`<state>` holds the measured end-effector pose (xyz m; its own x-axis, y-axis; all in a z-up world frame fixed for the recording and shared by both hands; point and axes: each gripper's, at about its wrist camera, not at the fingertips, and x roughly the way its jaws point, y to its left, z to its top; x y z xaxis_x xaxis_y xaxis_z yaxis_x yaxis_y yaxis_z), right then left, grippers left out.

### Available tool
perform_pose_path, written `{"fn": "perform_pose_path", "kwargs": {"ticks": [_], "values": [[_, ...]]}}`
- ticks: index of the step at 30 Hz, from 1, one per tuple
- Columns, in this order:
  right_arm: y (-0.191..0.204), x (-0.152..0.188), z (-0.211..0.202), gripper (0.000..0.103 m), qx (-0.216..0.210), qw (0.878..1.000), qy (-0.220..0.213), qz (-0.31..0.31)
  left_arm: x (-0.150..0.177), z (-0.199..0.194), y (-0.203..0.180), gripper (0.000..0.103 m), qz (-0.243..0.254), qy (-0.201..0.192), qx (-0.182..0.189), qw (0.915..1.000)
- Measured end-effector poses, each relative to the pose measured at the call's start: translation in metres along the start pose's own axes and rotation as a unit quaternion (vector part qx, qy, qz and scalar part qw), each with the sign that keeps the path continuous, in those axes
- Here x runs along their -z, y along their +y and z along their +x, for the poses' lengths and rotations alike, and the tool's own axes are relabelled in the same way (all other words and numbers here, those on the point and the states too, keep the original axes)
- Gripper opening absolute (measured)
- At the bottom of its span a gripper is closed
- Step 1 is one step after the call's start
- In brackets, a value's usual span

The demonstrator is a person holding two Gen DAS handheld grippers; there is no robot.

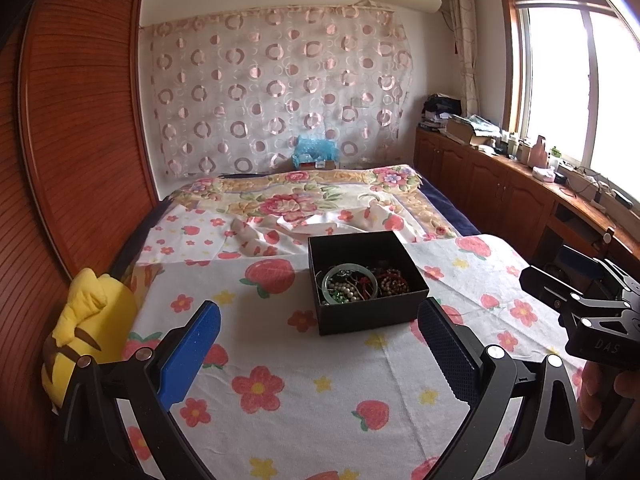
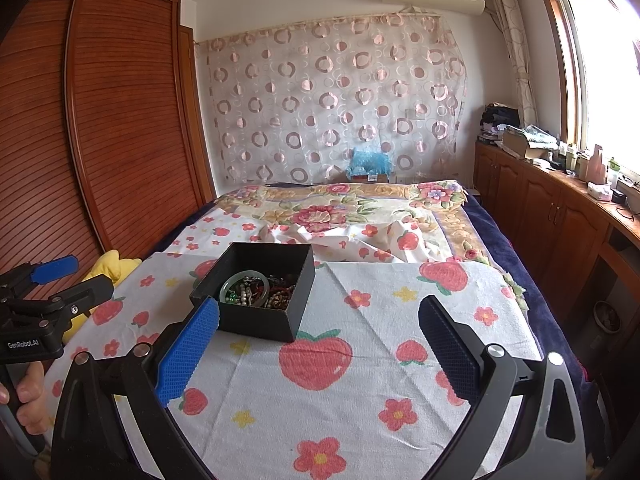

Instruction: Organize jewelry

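An open black box (image 1: 370,312) sits on the strawberry-print cloth (image 1: 304,396) on the bed. Inside lie a pale green bangle (image 1: 328,278), bead strings and red cords in a tangle. My left gripper (image 1: 320,320) is open and empty, just short of the box. In the right wrist view the box (image 2: 260,320) lies ahead to the left, with the bangle (image 2: 230,282) in it. My right gripper (image 2: 318,316) is open and empty, its left finger beside the box's near corner. The left gripper (image 2: 64,276) shows at the left edge.
A yellow plush toy (image 1: 86,340) lies at the bed's left edge by the wooden wardrobe (image 1: 60,152). A floral blanket (image 1: 304,200) covers the far bed. Wooden cabinets (image 1: 500,188) with clutter run along the right under the window.
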<state>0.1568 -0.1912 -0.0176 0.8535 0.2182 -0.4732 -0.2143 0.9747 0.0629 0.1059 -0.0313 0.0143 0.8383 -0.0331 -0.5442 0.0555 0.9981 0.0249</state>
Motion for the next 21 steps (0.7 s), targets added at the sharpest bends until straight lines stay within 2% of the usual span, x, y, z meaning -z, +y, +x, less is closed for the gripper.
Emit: {"fn": "perform_pose_path", "kwargs": {"ticks": [21], "values": [[-0.0007, 0.0006, -0.0002, 0.101, -0.001, 1.0, -0.001, 0.001, -0.0015, -0.0012, -0.0038, 0.095, 0.0, -0.002, 0.0, 1.0]]}}
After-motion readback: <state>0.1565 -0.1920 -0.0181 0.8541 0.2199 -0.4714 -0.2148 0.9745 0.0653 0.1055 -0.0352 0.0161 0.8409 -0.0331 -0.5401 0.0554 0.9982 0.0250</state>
